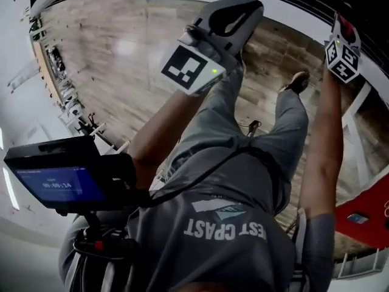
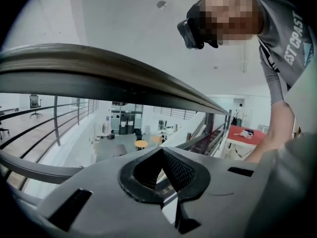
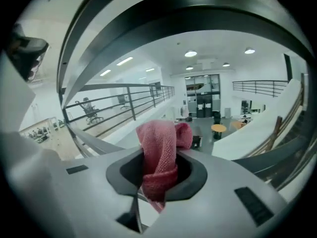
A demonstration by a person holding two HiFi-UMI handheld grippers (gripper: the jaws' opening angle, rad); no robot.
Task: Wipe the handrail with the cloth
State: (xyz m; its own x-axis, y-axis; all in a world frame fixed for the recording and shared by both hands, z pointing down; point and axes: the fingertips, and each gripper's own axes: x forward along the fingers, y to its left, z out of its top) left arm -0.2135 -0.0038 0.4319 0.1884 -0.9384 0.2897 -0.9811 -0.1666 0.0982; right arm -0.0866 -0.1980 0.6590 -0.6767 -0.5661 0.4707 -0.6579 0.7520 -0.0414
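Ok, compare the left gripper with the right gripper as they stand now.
The grey right gripper has its jaws shut on a pink woven cloth; the grey left gripper has its jaws together on nothing. The dark metal handrail looms larger in the right gripper view than in the left gripper view. Both grippers are grey and face the handrail.

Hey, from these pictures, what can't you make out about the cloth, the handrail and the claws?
Right gripper view: the lower part of the cloth is mostly hidden inside the right claw.
Head view: a red bit above the right marker cube is too small to call cloth, and the frame edge cuts it off.
Left gripper view: the handrail runs off the left edge, so that end is unseen.
Head view: the monitor text is too small to read.
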